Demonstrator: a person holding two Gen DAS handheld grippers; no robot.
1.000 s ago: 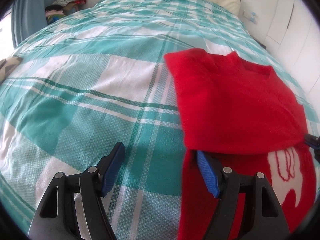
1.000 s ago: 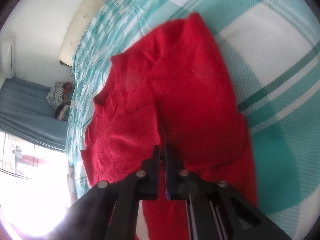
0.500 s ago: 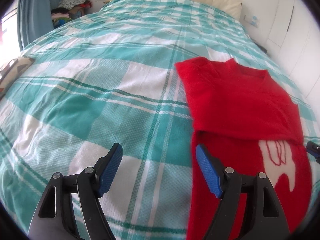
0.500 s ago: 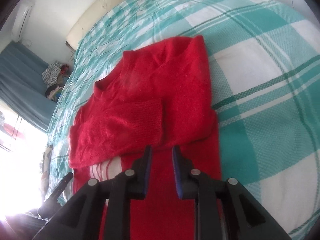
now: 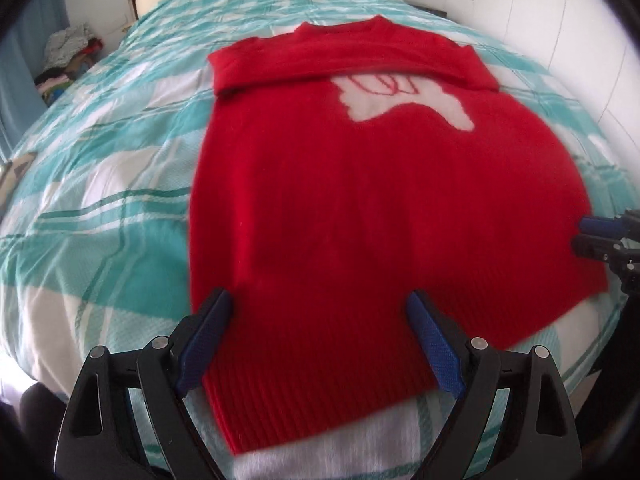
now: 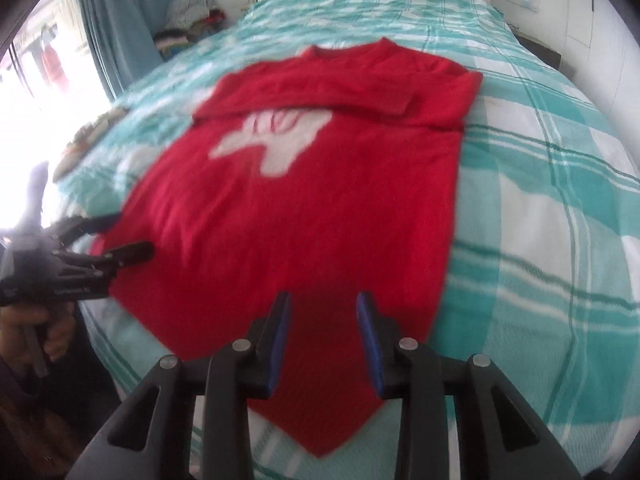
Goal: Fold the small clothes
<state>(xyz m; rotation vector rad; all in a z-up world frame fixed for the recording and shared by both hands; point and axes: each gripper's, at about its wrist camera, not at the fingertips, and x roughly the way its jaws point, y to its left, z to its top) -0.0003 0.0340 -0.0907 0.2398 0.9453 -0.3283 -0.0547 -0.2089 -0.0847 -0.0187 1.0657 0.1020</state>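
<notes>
My left gripper (image 5: 316, 336) and right gripper (image 6: 324, 332) both hover spread over the red sweater (image 5: 380, 208), hem at the bed's (image 6: 540, 160) near edge, sleeves folded; I should pinch both hem corners evenly.

The left gripper (image 5: 320, 308) points forward with its jaws spread wide. The right gripper (image 6: 324, 308) is level too, its blue-padded fingers (image 6: 366, 332) parted by a narrower gap, nothing between them.
</notes>
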